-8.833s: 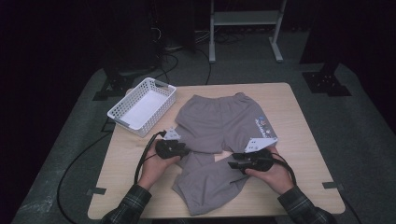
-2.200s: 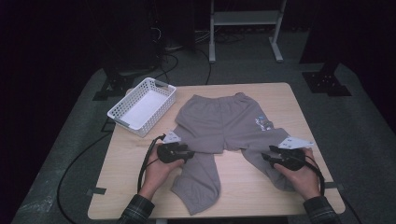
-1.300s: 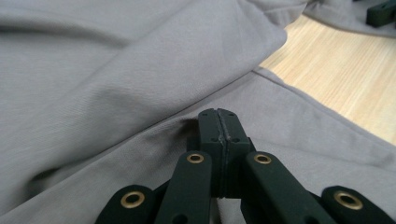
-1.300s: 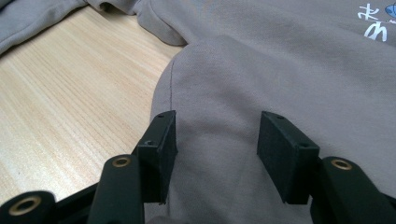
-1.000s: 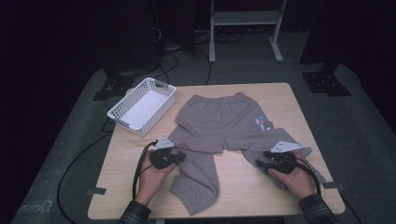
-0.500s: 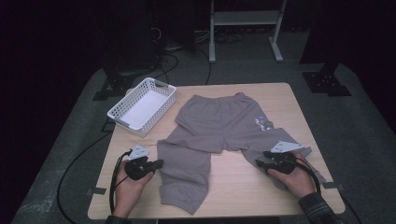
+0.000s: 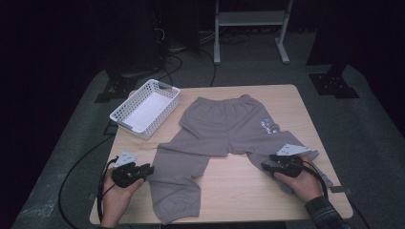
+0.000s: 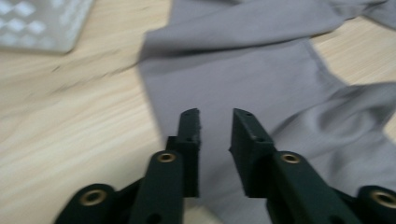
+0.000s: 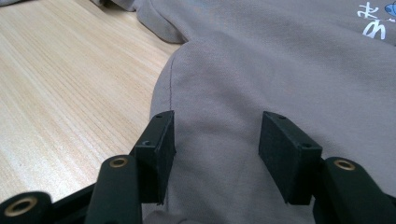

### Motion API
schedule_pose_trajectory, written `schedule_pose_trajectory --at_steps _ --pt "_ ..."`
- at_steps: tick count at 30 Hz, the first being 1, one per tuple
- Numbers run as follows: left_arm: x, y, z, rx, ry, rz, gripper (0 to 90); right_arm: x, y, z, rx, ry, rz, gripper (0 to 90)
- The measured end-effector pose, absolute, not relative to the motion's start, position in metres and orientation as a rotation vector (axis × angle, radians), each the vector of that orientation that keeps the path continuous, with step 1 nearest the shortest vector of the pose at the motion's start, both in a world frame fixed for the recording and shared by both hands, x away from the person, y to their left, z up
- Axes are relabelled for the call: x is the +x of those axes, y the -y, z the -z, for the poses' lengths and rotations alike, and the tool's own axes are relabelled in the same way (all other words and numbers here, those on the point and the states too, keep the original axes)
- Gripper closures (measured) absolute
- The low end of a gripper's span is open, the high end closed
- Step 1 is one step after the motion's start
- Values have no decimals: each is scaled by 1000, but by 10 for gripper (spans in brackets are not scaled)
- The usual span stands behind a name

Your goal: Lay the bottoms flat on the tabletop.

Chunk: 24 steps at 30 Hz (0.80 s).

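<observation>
Grey trousers (image 7: 224, 131) flat, left claw (image 8: 215, 122) just parted, empty, right claw (image 9: 215, 135) open.

The right gripper (image 9: 215, 149) rose from the bottom of the frame with its two black jaws set apart. Grey trousers (image 9: 289, 79) covered the right and centre of the frame, and their cloth lay between and beneath the jaws. A white and blue print (image 9: 376, 18) sat at the upper right. The bare wooden table (image 9: 65, 84) occupied the left side.
</observation>
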<state>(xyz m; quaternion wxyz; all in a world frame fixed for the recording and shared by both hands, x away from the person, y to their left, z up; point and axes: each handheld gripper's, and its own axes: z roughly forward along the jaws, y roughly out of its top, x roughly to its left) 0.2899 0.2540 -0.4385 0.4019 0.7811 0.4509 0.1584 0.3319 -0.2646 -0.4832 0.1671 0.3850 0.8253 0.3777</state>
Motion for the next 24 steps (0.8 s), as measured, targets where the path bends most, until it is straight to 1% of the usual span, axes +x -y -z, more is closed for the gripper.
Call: schedule_pose_trajectory --at_steps 2,5,10,14,19,24 --pt "295 -243 439 1998 -1103 -401 659 332 265 483 1095 -2348 -1076 444" --pt "307 -226 441 2035 -1078 -397 628 332 265 483 1095 -2346 -1078 443" --pt "331 -203 449 2092 -1044 -385 629 331 265 484 1094 -2344 -1077 443" --pt "350 -188 458 2132 -1031 -385 646 331 265 484 1095 -2344 -1077 443" --pt "361 -174 466 2182 -1019 -385 670 331 265 484 1095 -2343 -1077 443" --pt "360 -167 468 2213 -1000 -403 706 331 265 484 1095 -2343 -1077 443"
